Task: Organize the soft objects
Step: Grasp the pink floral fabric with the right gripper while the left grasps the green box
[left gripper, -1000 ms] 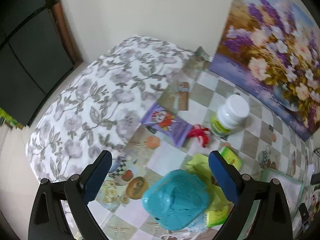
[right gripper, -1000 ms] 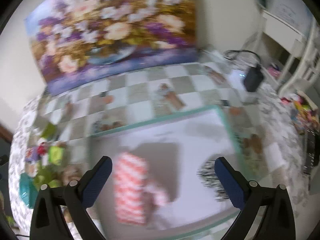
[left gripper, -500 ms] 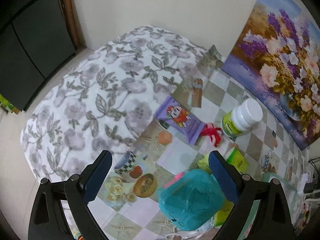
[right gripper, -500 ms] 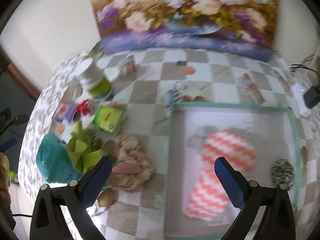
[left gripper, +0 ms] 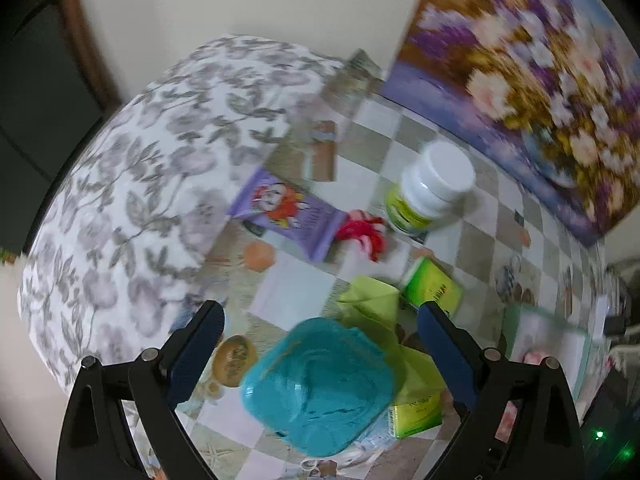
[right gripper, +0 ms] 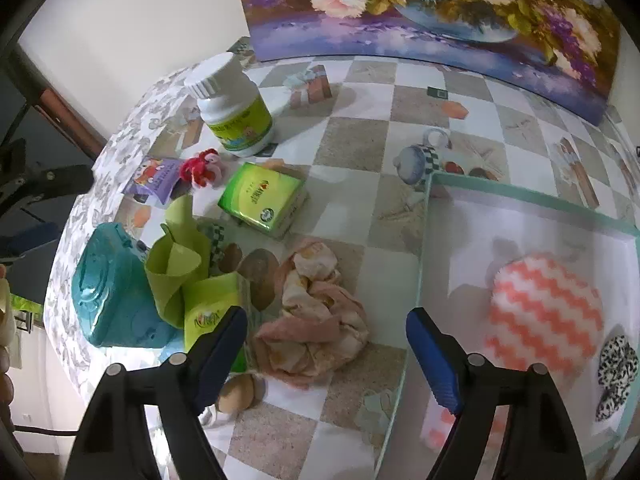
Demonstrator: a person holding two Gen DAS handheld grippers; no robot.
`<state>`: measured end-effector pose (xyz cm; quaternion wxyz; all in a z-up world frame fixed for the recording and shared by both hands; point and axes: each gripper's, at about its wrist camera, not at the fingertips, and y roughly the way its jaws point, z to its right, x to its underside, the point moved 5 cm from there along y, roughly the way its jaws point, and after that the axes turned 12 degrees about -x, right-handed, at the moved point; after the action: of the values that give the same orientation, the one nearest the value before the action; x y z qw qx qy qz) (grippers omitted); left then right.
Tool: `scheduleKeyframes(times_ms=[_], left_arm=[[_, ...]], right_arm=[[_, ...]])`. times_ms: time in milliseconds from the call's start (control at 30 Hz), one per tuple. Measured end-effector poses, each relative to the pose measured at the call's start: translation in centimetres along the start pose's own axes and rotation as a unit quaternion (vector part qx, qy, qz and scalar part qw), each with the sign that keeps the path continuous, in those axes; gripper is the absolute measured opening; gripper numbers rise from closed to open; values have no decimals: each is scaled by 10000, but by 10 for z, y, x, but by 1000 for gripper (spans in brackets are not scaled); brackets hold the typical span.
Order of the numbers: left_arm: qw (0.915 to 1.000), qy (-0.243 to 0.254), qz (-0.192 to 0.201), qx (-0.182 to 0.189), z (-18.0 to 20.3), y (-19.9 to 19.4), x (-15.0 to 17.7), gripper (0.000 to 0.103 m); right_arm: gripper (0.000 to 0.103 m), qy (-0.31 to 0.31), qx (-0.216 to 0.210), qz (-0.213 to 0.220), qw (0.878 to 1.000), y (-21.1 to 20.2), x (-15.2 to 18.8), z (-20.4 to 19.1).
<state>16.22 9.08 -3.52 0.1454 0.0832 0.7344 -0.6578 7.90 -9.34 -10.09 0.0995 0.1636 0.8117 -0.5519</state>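
The right tongs [right gripper: 326, 350] hang with their blue-padded jaws wide apart and nothing between them, above a crumpled peach cloth [right gripper: 316, 320] that lies on the checkered desk [right gripper: 352, 136] just left of a shallow teal-rimmed tray [right gripper: 532, 200]. Inside the tray rest a folded cloth with coral zigzag stripes [right gripper: 544, 312] and, at its right edge, a small black-and-white patterned piece [right gripper: 616, 368]. Left of the peach cloth sit a lime-green bag [right gripper: 176, 264] and a teal case [right gripper: 108, 292], the two touching. Farther back lie a green packet [right gripper: 262, 198], a small red plush toy [right gripper: 200, 168], a purple wrapper [right gripper: 154, 180] and an upright white bottle with a green label [right gripper: 234, 108]. A flower painting [right gripper: 432, 12] leans against the wall at the far edge of the desk.

The left tongs [left gripper: 320, 340] are also spread apart and empty, poised over the teal case [left gripper: 320, 384]. Beyond it that view shows the lime-green bag [left gripper: 372, 296], the green packet [left gripper: 434, 288], the red plush toy [left gripper: 362, 232], the purple wrapper [left gripper: 286, 212] and the white bottle [left gripper: 430, 188]. A grey floral cloth [left gripper: 140, 184] covers the desk's left end.
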Motion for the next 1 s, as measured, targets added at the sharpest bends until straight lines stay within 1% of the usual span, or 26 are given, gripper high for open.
scheduleKeyframes(times_ms=[100,233,300,333,433,533,600,700,800,1000], left_arm=[[9985,539,10,-90,24,5,2,97],[9947,1015,-176,3,52,17,9,97],[9926,1201,-156,-94,58,19,11,97],[9911,1308,-161,-174,62,22,12,97],[9909,1315,-178,-209,67,24,9,97],[9922,1229,2,-192,72,18,-1,97],[9923,1230,54,-146,81,18,-4,97],[9923,1236,-37,-83,94,26,-5,97],[9911,1320,-90,-141,105,35,-4,97],[9888,1461,-194,-248,125,54,0,97]], right_arm=[[76,41,-68,-69,9999,6,0,1],[69,161,-164,-188,9996,15,2,5],[63,222,-232,-257,9992,20,5,6],[62,252,-257,-292,9989,22,6,7],[59,250,-240,-349,9988,27,8,8],[54,296,-239,-361,9986,31,8,11],[48,335,-227,-356,9985,32,8,14],[39,448,-272,-300,9982,31,6,20],[32,534,-309,-243,9978,31,3,24],[31,626,-393,-191,9971,29,-1,31]])
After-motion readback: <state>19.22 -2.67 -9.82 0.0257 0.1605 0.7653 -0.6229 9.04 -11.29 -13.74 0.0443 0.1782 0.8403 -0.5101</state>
